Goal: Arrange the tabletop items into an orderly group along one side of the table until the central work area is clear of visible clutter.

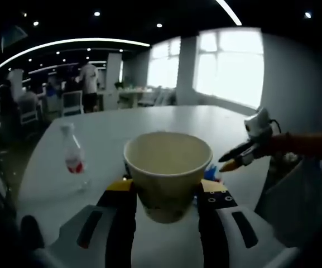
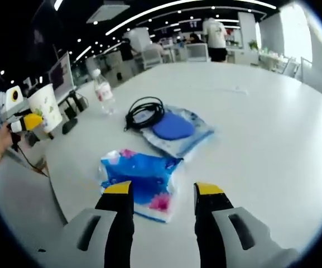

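Note:
My left gripper [image 1: 166,187] is shut on a cream paper cup [image 1: 168,167], held upright above the white table [image 1: 166,120]. In the right gripper view the same cup [image 2: 46,106] hangs off the table's left edge, in the left gripper [image 2: 25,121]. A clear water bottle [image 1: 72,156] with a red label stands left of the cup. My right gripper [image 2: 163,191] is open just over a blue and pink packet [image 2: 144,180]. Beyond it lie a blue disc on a plastic bag [image 2: 174,127] and a coiled black cable [image 2: 145,111], with the bottle [image 2: 104,92] further left.
The right gripper [image 1: 243,154] reaches in from the right over the table edge, held by a hand in an orange sleeve. Monitors [image 2: 60,75] and small dark items sit at the table's left end. Chairs, desks and standing people [image 2: 214,36] are far behind.

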The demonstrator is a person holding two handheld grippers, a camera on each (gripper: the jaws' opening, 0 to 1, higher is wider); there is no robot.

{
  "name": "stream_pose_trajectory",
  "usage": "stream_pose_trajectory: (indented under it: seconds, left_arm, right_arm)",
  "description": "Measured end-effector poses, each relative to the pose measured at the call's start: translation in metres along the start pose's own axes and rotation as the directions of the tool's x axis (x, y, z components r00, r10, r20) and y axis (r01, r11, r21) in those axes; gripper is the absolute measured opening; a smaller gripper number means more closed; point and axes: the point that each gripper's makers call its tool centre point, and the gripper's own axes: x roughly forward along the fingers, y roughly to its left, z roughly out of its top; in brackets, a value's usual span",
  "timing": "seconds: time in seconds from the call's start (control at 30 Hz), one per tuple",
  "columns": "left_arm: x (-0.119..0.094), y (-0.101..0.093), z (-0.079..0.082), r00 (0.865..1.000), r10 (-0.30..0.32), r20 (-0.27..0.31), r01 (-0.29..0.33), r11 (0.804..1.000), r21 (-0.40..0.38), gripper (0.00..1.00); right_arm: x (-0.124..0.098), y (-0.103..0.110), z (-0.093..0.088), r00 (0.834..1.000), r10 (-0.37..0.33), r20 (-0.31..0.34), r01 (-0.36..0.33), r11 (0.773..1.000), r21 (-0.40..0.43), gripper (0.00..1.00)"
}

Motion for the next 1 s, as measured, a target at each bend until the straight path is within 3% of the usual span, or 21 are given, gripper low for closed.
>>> stream_pose_trajectory:
  seconds: [0.3, 0.53, 1.0]
  left_arm:
    - [-0.002, 0.006, -0.007, 1.0, 0.019, -0.02, -0.019, 1.0, 0.002, 0.4]
    - [-0.003, 0.007, -0.009, 0.999, 0.021, -0.03, -0.021, 1.0, 0.005, 0.4]
    - [-0.004, 0.011, -0.012, 0.999, 0.025, -0.045, -0.024, 1.0, 0.015, 0.4]
  right_arm:
    - [0.015, 0.001, -0.011, 0.999, 0.01, -0.034, -0.011, 1.0, -0.007, 0.28]
    - [0.023, -0.003, -0.013, 0.998, 0.0, -0.056, -0.001, 1.0, -0.018, 0.08]
    - [0.019, 0.004, -0.015, 0.996, 0.061, -0.069, -0.058, 0.998, 0.037, 0.01]
